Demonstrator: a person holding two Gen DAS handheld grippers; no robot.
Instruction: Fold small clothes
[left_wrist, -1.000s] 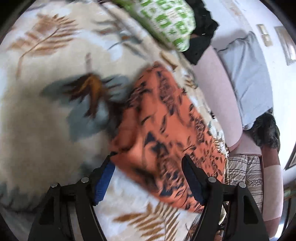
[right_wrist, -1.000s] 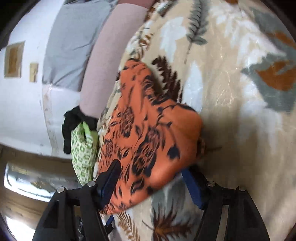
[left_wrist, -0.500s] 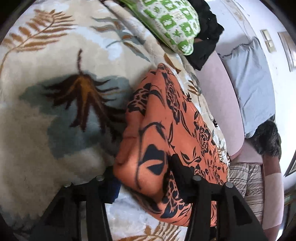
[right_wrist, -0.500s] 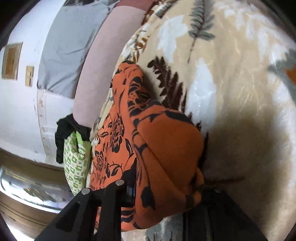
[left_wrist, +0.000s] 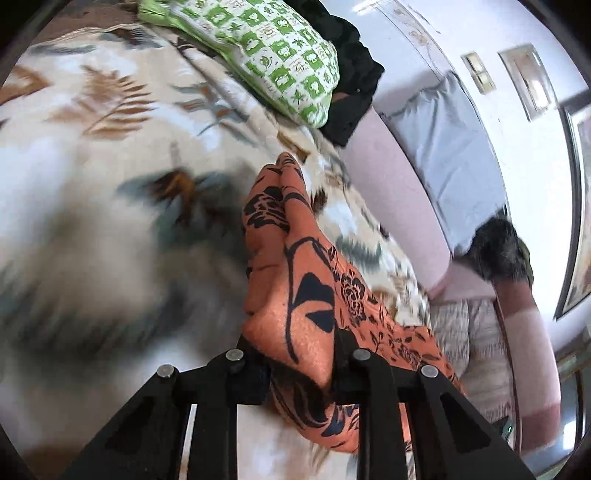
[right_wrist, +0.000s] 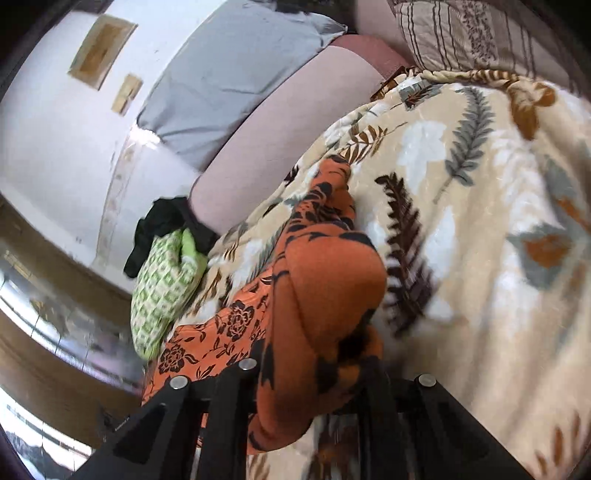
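Apparently both grippers, left gripper (left_wrist: 300, 363) and right gripper (right_wrist: 314, 373), pinch the orange garment (left_wrist: 295, 266), tips hidden.

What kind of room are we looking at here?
Most likely a bedroom in a home: a plush cream blanket with a fern-leaf print covers what looks like a bed, a grey pillow leans on the white wall, and a green-and-white patterned cushion lies nearby.

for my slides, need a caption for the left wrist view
Left gripper pinching orange floral garment above a leaf-print blanket.
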